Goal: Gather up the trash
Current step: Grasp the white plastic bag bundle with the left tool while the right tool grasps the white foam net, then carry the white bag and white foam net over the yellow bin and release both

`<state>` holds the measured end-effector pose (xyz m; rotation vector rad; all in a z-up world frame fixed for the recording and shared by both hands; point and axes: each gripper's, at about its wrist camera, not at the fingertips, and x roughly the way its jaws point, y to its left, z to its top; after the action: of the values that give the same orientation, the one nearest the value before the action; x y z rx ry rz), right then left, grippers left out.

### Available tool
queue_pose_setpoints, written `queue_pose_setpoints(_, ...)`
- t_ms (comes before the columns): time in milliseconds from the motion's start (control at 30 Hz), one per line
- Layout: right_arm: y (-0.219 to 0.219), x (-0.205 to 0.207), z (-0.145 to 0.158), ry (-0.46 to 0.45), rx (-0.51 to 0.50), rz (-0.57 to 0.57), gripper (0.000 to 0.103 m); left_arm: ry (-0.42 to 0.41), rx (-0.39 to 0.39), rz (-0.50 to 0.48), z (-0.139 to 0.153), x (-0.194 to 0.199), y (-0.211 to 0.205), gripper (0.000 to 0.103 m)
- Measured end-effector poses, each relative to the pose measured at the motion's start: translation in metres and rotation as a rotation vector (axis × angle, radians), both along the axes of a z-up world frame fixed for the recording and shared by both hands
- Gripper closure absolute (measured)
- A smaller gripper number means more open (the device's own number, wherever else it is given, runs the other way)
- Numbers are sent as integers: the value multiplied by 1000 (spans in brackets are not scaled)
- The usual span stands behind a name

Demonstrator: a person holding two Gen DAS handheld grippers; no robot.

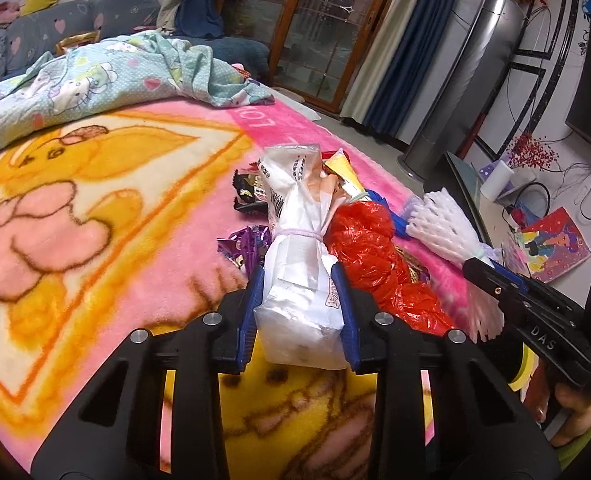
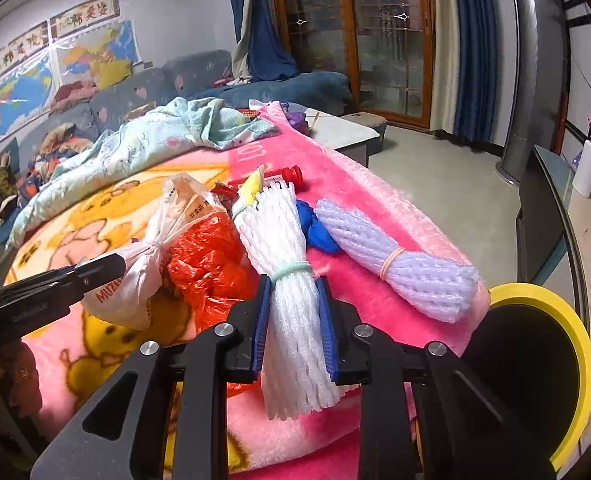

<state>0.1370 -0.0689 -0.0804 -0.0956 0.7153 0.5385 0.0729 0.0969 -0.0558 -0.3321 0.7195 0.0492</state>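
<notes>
My left tongs (image 1: 299, 280) are pinching the white plastic bag bundle (image 1: 295, 248), blue pads pressed on both its sides, low on the pink cartoon blanket (image 1: 95, 208). My right tongs (image 2: 293, 312) clamp the white foam net bundle (image 2: 287, 280) just below its green rubber band. A crumpled red bag (image 2: 207, 256) lies between the two bundles, touching both. At two o'clock from the right tongs rests a lilac foam net bundle (image 2: 407, 272); the yellow-rimmed bin (image 2: 535, 360) sits at four o'clock.
</notes>
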Motion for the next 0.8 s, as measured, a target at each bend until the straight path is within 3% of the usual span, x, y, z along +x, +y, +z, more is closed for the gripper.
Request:
queue_pose_setpoints(333,-15,-8,16,-8,57,7,81,-119,50,33,40,-18,5,78)
queue_pose_setpoints(800,-59,-13,47,-58,116,-75,81,-199,72,-68,72,-14,-38,78)
